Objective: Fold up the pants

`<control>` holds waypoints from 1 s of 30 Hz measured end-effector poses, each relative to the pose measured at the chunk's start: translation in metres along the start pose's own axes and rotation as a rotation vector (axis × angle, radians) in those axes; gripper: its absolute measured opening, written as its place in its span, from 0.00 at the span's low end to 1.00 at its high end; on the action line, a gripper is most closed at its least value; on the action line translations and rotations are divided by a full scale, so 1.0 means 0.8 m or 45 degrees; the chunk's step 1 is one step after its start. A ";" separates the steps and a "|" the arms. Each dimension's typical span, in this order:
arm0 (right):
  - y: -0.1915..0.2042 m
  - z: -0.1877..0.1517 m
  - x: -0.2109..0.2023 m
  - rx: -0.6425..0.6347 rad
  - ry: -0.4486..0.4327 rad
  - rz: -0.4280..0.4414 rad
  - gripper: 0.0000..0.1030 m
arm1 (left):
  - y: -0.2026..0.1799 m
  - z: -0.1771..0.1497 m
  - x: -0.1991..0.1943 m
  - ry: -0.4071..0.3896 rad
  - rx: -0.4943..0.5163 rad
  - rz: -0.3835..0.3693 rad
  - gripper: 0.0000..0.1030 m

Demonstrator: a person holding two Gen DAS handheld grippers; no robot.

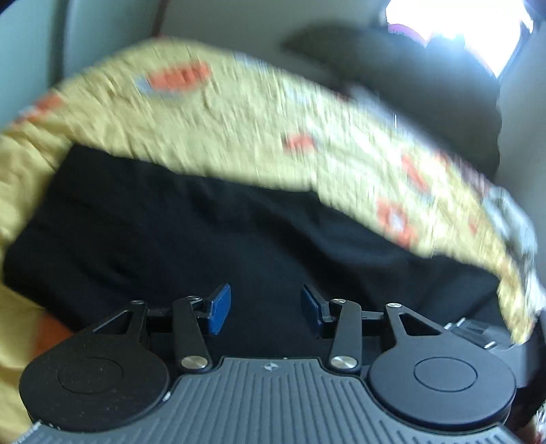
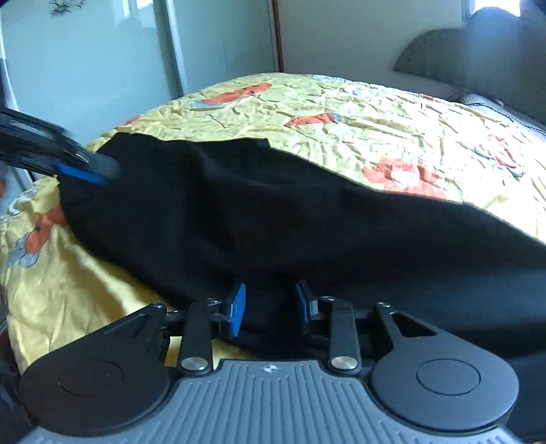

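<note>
I'm seeing a yellow bedspread (image 2: 358, 112) with orange patches covering the bed; a grey headboard (image 2: 477, 44) is standing at its far right edge.

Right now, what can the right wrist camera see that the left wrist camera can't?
Only the right wrist view shows the left gripper from outside, at the far end of the black pants, plus the grey headboard. Only the left wrist view shows a bright window. Both show the pants lying on the yellow bedspread, and each camera's own gripper, like the right gripper, open.
</note>
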State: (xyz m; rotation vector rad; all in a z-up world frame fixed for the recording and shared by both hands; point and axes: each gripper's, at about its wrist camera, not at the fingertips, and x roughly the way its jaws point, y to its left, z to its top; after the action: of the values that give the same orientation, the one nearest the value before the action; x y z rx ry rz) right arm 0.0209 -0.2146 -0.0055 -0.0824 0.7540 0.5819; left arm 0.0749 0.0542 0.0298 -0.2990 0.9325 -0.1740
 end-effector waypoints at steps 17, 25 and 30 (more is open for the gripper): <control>-0.301 -0.097 -0.140 1.269 -0.444 -0.260 0.85 | -0.230 -0.036 0.047 -0.010 0.717 -0.380 0.57; -0.320 -0.043 -0.109 1.142 -0.392 -0.211 0.85 | -0.233 -0.045 0.115 0.192 0.657 -0.443 0.57; -0.342 0.002 -0.066 1.043 -0.319 -0.209 0.86 | -0.223 -0.033 0.128 0.183 0.577 -0.428 0.57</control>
State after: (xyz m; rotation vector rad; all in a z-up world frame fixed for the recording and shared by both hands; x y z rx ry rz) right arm 0.1352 -0.4688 -0.0052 0.6687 0.6840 0.0914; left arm 0.1105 -0.1471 -0.0047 -0.0193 0.9520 -0.7124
